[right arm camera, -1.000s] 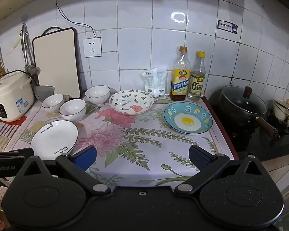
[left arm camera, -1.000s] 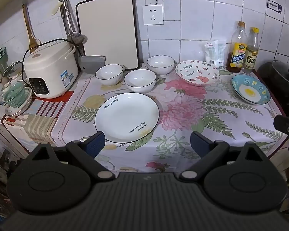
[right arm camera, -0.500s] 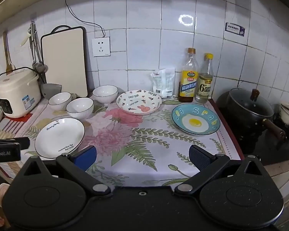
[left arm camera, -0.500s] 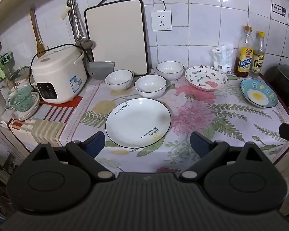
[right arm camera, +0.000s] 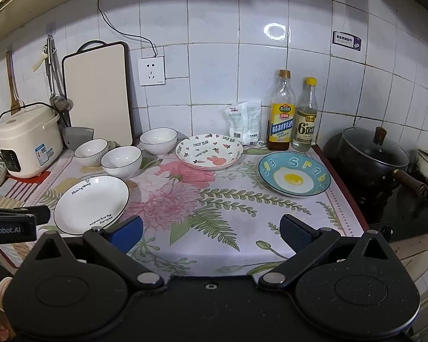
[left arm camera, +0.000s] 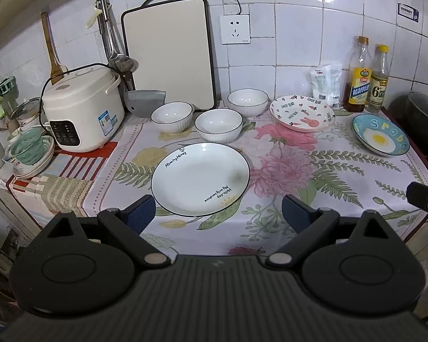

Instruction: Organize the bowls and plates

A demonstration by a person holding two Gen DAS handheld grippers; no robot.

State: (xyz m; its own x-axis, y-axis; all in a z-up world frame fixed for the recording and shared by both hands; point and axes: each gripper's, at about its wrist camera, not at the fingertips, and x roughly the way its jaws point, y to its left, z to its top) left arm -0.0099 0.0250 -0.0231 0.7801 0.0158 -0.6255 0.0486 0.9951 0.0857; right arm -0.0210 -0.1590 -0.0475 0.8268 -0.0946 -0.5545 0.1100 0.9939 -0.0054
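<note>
Left gripper (left arm camera: pixel 218 213): fingers spread wide, holding nothing, hovering at the worktop's front edge with its left finger (left arm camera: pixel 141 213) just beside the near rim of the white plate (left arm camera: pixel 199 178). Right gripper (right arm camera: pixel 211 232): also wide open and empty, over the front edge toward the right side.

Dishes all sit on the flowered cloth (right arm camera: pixel 214 208):
- white plate with black lettering: front-left, nearest the left gripper.
- three white bowls behind it, toward the back edge: left bowl (left arm camera: pixel 171 116), middle bowl (left arm camera: pixel 218 124), back bowl (left arm camera: pixel 247 101). Left and middle are nearly touching; the back one is close behind, by the cutting board (left arm camera: pixel 168 54) leaning on the wall.
- rabbit plate (left arm camera: pixel 302 113): back-centre, just right of the back bowl.
- blue egg plate (right arm camera: pixel 294 173): back-right, near the right edge, in front of two bottles (right arm camera: pixel 294 116).

Rice cooker (left arm camera: pixel 82 108) stands at the left end; black pot (right arm camera: pixel 373 154) is off the right edge on the stove.
</note>
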